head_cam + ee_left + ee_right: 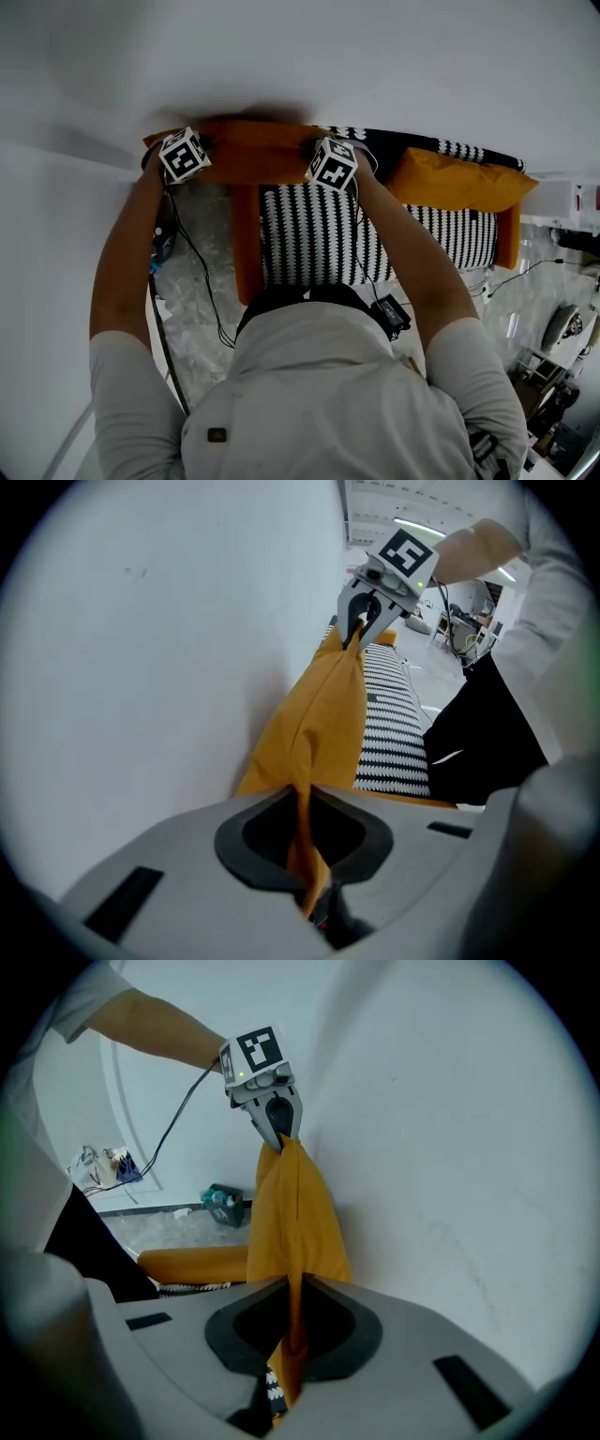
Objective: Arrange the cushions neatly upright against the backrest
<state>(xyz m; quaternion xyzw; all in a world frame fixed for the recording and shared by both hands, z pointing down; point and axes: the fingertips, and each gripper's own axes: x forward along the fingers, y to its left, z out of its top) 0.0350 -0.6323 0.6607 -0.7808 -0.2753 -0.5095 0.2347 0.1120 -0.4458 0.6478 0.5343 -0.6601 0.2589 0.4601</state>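
An orange cushion (253, 155) stands on edge along the white wall behind a sofa with a black-and-white striped seat (319, 234). My left gripper (192, 150) is shut on the cushion's left top corner, and my right gripper (328, 159) is shut on its right top corner. In the left gripper view the orange fabric (314, 724) runs from my own jaws (305, 892) up to the right gripper (361, 630). The right gripper view shows the same cushion (295, 1213) stretched between my jaws (286, 1372) and the left gripper (279, 1133). A second orange cushion (459, 183) leans at the sofa's right end.
The sofa's orange armrest (246, 239) borders the seat on the left. A black cable (202, 281) hangs over the marble floor beside it. A small bin with clutter (223, 1206) sits on the floor by the wall. Equipment (562, 328) crowds the right side.
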